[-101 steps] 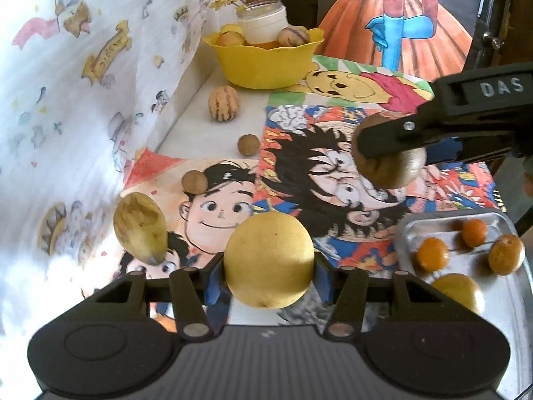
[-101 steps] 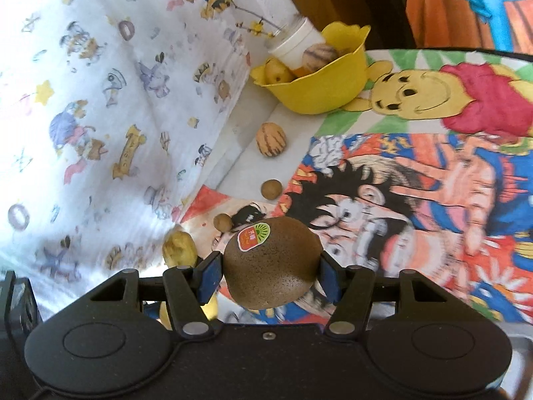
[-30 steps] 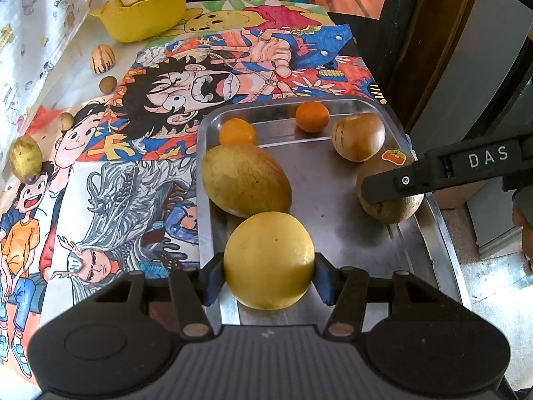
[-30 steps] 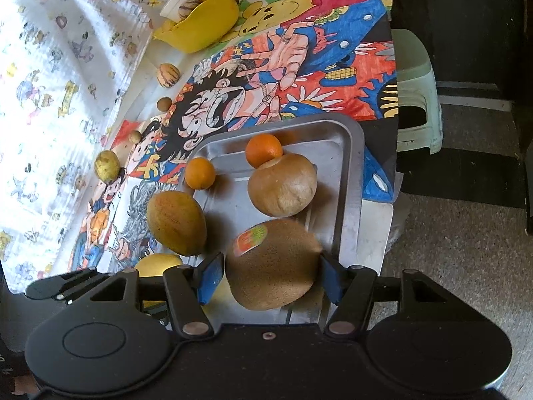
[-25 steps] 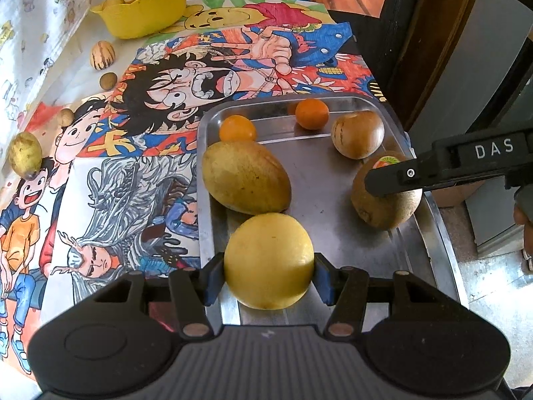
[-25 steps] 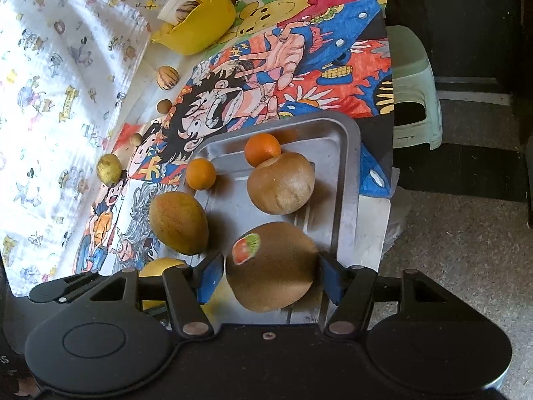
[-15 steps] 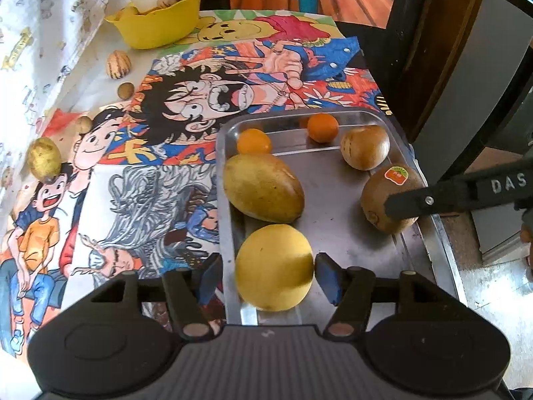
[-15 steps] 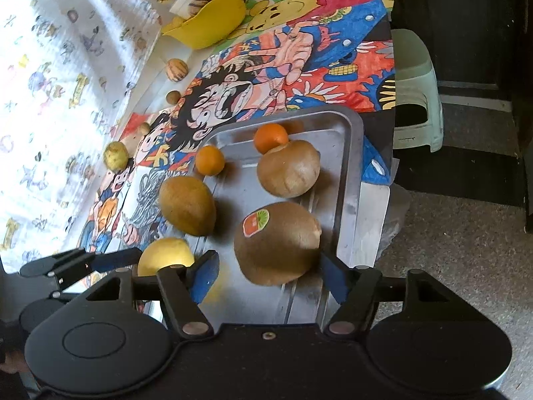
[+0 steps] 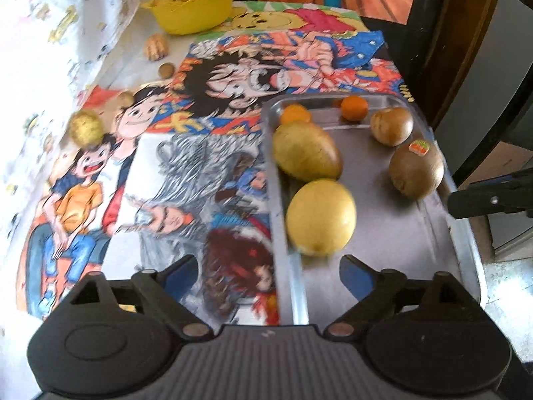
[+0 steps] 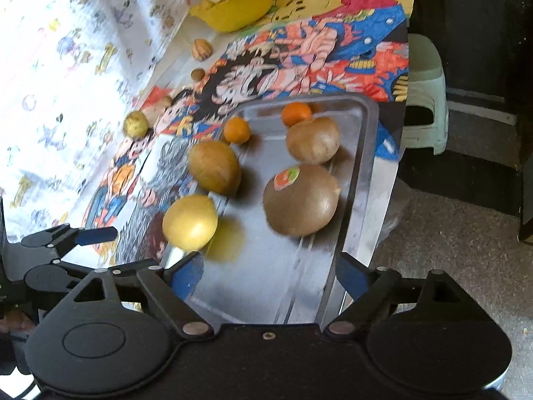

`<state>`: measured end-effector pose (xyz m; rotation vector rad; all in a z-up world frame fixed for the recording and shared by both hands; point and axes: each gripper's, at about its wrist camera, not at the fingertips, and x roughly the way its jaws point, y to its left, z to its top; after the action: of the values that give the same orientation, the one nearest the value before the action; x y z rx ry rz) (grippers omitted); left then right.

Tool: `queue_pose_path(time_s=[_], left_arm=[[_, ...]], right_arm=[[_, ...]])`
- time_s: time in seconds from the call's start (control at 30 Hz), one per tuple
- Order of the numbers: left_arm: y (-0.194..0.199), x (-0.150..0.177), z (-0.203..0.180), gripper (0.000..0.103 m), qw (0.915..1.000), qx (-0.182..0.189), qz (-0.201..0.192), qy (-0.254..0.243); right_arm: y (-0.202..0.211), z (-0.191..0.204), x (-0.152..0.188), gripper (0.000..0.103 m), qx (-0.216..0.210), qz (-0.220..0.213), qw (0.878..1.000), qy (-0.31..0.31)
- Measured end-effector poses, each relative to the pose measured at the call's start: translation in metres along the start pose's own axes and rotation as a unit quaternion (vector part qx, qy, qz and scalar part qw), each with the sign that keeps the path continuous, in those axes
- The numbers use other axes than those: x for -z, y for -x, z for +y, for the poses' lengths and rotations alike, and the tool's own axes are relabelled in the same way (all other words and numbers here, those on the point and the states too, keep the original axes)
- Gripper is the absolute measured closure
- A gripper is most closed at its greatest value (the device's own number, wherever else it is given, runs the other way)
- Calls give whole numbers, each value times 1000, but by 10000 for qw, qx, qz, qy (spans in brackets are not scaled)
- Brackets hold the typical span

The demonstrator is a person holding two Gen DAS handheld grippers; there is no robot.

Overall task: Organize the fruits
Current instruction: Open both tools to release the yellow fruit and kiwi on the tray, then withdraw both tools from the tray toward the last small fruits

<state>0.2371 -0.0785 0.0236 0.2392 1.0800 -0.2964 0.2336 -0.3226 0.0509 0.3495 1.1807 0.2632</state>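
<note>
A metal tray [image 9: 383, 286] [image 10: 293, 286] holds a round yellow fruit [image 9: 320, 216] [image 10: 190, 222], a brown stickered fruit [image 9: 416, 170] [image 10: 300, 200], a yellow-green oval fruit [image 9: 306, 151] [image 10: 214, 166], a tan round fruit [image 9: 392, 125] [image 10: 312, 140] and two small oranges [image 9: 354, 107] [image 10: 236, 129]. My left gripper [image 9: 271, 275] is open and empty, just behind the yellow fruit. My right gripper [image 10: 266, 275] is open and empty, behind the brown fruit. A small yellow fruit [image 9: 85, 127] [image 10: 135, 124] lies on the table at left.
A yellow bowl [image 9: 191, 11] [image 10: 236, 10] with fruits stands at the far end. A striped fruit [image 9: 155, 47] [image 10: 201, 49] and small brown nuts [image 9: 165, 69] lie on the cartoon tablecloth. A green stool [image 10: 424, 96] stands beyond the table's right edge.
Both grippers opened and let go of their fruits onto the tray, then pulled back. The yellow fruit and the brown stickered fruit now rest on the tray.
</note>
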Motion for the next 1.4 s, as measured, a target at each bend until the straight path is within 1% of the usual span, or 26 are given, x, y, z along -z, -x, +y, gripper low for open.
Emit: queue_pose_path(time_s=[0.1, 0.17, 0.3, 0.47, 0.53, 0.6, 0.8, 0.9, 1.2, 1.4], left_arm=[[5, 11, 8, 3, 9999, -61, 134, 18], [7, 18, 14, 2, 9996, -79, 253, 55], [10, 32, 26, 2, 9987, -149, 463, 164], [12, 43, 41, 1, 9966, -352, 666, 339], [13, 46, 46, 1, 9957, -428, 714, 407], [14, 47, 52, 1, 9949, -480, 751, 482], [16, 48, 64, 1, 9923, -663, 844, 618], [18, 46, 68, 1, 9917, -751, 823, 649], [16, 36, 89, 1, 9892, -886, 852, 802], [10, 22, 110, 1, 9865, -1066, 861, 895]], right_arm=[[-1, 7, 7, 9, 97, 212, 9997, 33], [-4, 11, 12, 6, 171, 436, 9989, -3], [-13, 17, 21, 6, 237, 999, 9947, -75], [-24, 34, 32, 5, 91, 1667, 9859, 128], [-29, 42, 34, 4, -14, 1861, 9823, 224], [-33, 51, 36, 4, -114, 1966, 9799, 315], [-39, 69, 32, 4, -373, 2003, 9778, 478], [-40, 75, 25, 1, -442, 1915, 9792, 509], [-44, 88, -4, 1, -592, 1620, 9840, 456], [-53, 100, -20, 1, -627, 1488, 9859, 434]])
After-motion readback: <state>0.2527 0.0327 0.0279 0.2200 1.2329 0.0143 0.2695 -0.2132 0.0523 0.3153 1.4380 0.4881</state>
